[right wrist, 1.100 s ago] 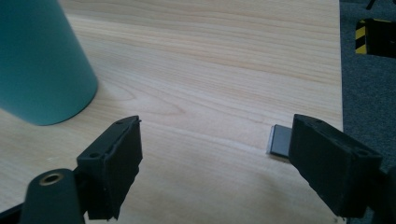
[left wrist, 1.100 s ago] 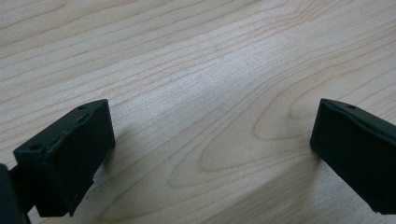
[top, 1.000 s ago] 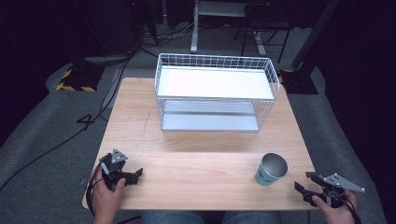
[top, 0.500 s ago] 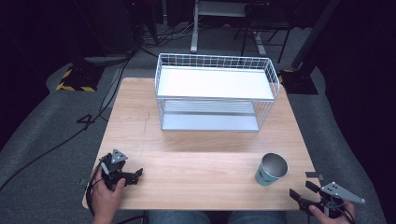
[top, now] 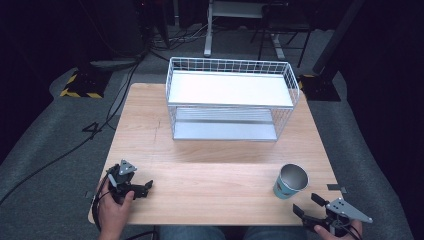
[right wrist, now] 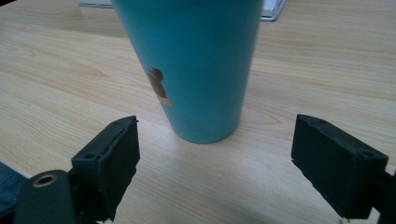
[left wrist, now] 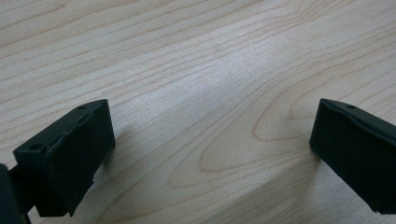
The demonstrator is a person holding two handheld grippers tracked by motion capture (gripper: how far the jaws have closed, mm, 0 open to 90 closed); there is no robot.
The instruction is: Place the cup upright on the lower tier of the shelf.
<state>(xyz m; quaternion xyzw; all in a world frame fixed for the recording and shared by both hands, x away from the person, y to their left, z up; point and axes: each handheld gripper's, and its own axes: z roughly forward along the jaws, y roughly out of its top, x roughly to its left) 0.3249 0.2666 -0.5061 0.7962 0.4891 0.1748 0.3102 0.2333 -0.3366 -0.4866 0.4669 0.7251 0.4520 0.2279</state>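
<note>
A teal cup with a metal inside stands upright near the table's front right corner; the right gripper view shows its teal wall with a small picture on it. My right gripper is open at the table's front right edge, just in front of the cup, with the cup a little beyond its jaws. My left gripper rests open on the wood at the front left, with bare tabletop between its jaws.
A white wire rack with two shelves stands at the back middle of the wooden table. Cables, a desk frame and a yellow-black striped plate lie on the dark floor beyond.
My right gripper has drawn back toward the table's front edge and turned left, toward the cup. The left gripper and the cup have not moved.
</note>
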